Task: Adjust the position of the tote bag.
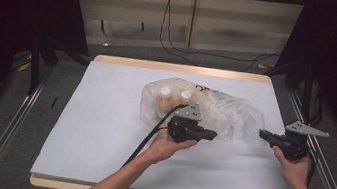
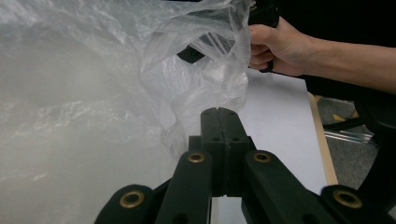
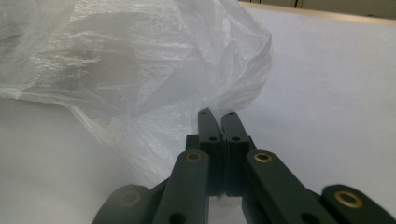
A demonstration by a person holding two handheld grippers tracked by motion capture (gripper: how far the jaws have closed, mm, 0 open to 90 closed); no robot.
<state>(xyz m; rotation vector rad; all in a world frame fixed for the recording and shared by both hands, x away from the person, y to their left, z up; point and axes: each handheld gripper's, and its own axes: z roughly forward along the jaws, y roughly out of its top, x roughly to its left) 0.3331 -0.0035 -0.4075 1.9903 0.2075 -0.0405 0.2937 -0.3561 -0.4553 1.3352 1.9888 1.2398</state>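
**Both grippers pinching the bag's mouth**

High view: our left gripper (image 1: 211, 134) and right gripper (image 1: 265, 135) clamp the plastic bag (image 1: 220, 110), mid-table, bottles (image 1: 174, 96) at its 10 o'clock.

Left gripper view: jaws closed on film.

Right gripper view: likewise; the thin film could slip or tear under uneven pulling.

The plastic bag (image 1: 204, 111) with its bottles (image 1: 175, 95) is taking up the middle of the frame; bare table (image 1: 95, 129) is lying open at left and along the bottom.
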